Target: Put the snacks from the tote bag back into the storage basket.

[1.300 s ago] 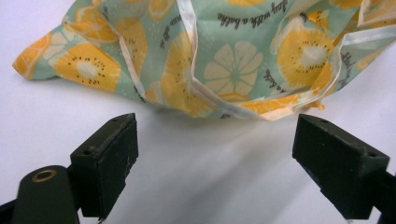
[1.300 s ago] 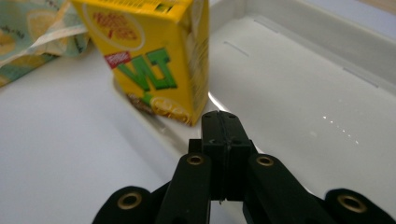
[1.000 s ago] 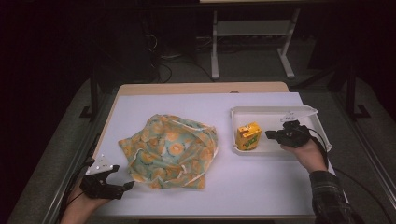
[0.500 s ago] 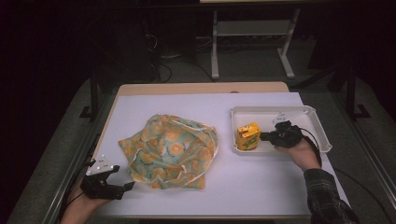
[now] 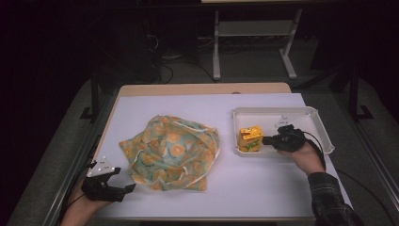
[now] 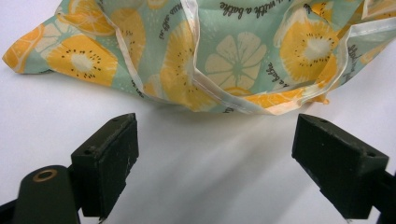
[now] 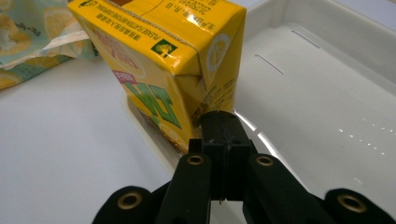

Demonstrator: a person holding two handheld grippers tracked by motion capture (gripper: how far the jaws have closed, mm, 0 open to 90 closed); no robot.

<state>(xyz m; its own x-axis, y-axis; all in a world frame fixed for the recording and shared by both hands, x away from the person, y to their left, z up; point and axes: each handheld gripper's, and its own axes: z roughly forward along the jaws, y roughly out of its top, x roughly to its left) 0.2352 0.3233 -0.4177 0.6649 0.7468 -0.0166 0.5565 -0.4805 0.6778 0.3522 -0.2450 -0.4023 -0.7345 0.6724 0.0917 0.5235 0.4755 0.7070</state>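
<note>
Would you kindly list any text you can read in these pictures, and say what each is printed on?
"with a bottle": cursive print on the fruit-patterned cloth bag, partly cut off at the frame edge.
Date code on top of the yellow carton: digits too blurred to read.
Carton's large green characters and small print: not legible.

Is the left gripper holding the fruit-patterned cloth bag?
No: the left gripper is open, its jaws wide apart above bare table, short of the fruit-patterned cloth bag.
</note>
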